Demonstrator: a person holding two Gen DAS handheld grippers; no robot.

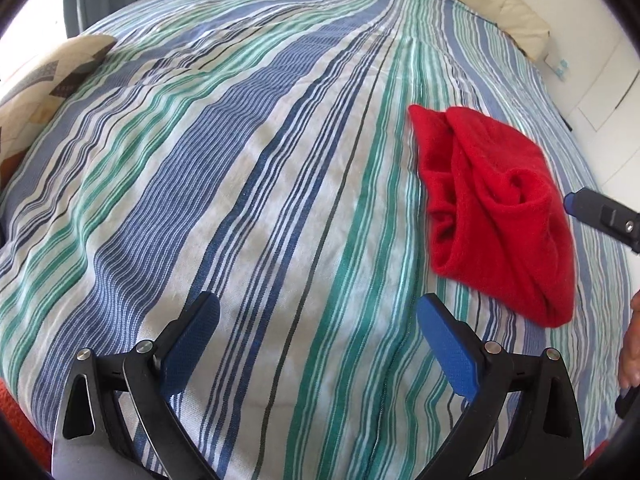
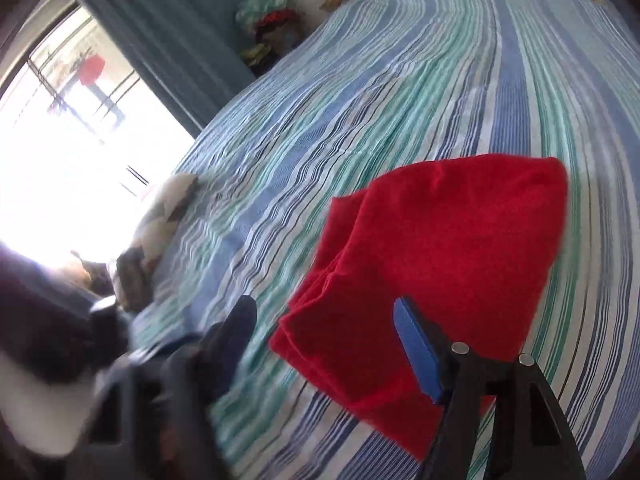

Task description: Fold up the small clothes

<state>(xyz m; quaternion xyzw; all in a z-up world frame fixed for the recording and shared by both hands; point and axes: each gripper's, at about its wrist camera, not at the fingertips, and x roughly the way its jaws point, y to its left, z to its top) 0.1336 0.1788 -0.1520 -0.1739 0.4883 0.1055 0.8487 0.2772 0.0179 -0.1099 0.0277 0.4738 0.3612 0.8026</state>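
Note:
A small red fleece garment (image 1: 496,204) lies folded and bunched on the striped bedspread (image 1: 240,184), at the right in the left wrist view. My left gripper (image 1: 318,320) is open and empty, low over the bedspread to the left of the garment. My right gripper (image 2: 324,320) is open and empty, just above the near edge of the red garment (image 2: 432,264); its right blue pad (image 2: 416,344) overlaps the cloth in view and its left finger is blurred. One of its fingers (image 1: 600,212) shows at the right edge of the left wrist view beside the garment.
A patterned pillow (image 1: 44,80) lies at the bed's left edge, and another cream pillow (image 1: 516,12) at the far end. A bright window and blue curtain (image 2: 168,40) stand left of the bed. A heap of clothes (image 2: 272,20) sits beyond it.

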